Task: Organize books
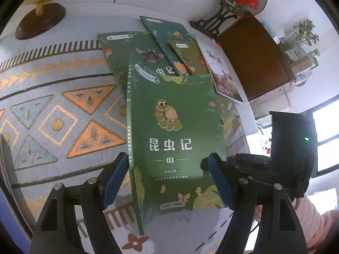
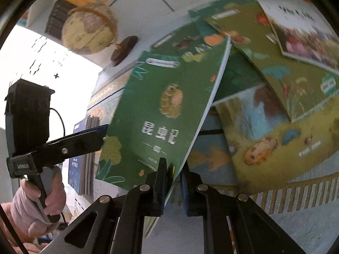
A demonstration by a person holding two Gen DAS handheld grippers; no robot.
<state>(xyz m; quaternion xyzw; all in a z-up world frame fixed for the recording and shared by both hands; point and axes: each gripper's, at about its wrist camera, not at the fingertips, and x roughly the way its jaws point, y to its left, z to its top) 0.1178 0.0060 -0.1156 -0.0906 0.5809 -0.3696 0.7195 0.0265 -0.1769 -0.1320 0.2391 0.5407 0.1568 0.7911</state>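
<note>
Clamping the lower page edge of a thin green paperback book with a caterpillar drawing on its cover [image 2: 163,105], the right gripper [image 2: 173,173] has its jaws nearly together, the book tilted up off the patterned grey and orange woven cloth [image 1: 53,97]. Between the blue pads of the left gripper [image 1: 167,169] the same book [image 1: 171,139] stands with a gap at each pad; those jaws are wide and grip nothing. Beyond the raised book, further green books [image 1: 118,50] lie overlapping, flat on the cloth. A globe on a brown wooden base [image 2: 91,27] stands ahead, left of the right gripper.
</note>
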